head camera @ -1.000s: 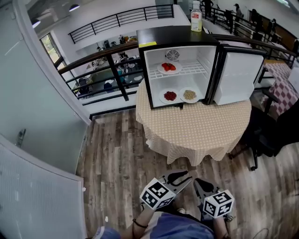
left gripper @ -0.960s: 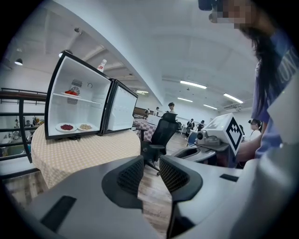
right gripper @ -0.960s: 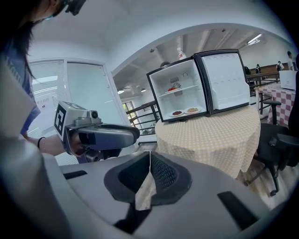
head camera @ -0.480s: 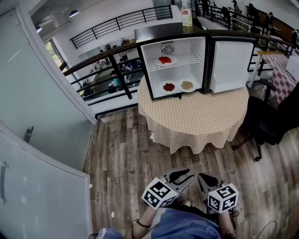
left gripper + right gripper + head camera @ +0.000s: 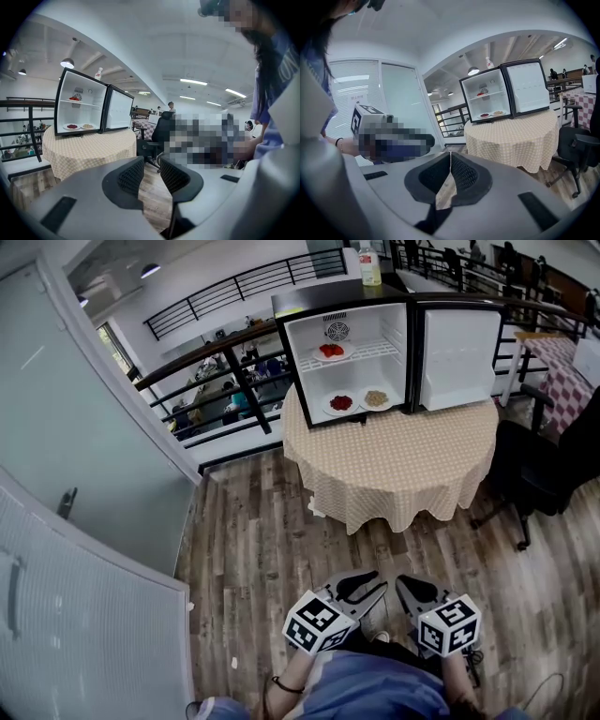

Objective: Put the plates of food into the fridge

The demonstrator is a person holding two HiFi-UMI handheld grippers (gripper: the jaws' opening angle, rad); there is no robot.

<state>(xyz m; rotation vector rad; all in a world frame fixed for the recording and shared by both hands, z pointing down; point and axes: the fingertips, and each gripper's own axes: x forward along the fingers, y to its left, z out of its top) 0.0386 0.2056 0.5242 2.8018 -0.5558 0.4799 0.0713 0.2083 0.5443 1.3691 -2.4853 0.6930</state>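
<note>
You wear a blue fabric top (image 5: pixel 375 692) and a thin dark band (image 5: pixel 275 684) at your left wrist. Your grey plastic left claw (image 5: pixel 378 582) has a smooth shell and two black jaws lined with finely ribbed black pads (image 5: pixel 132 174). A white cube with black square markers (image 5: pixel 319 622) sits on it. Your grey plastic right claw (image 5: pixel 405 584) is built the same, with its own white marker cube (image 5: pixel 448 624) and narrow dark slots (image 5: pixel 536 204) in the shell.

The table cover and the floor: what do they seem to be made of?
Table cover: probably cloth, matte beige with fine checks; it hangs in soft folds at the edge. Floor: wood or wood-look planks, grey-brown, with grain and seams; I cannot tell which.
</note>
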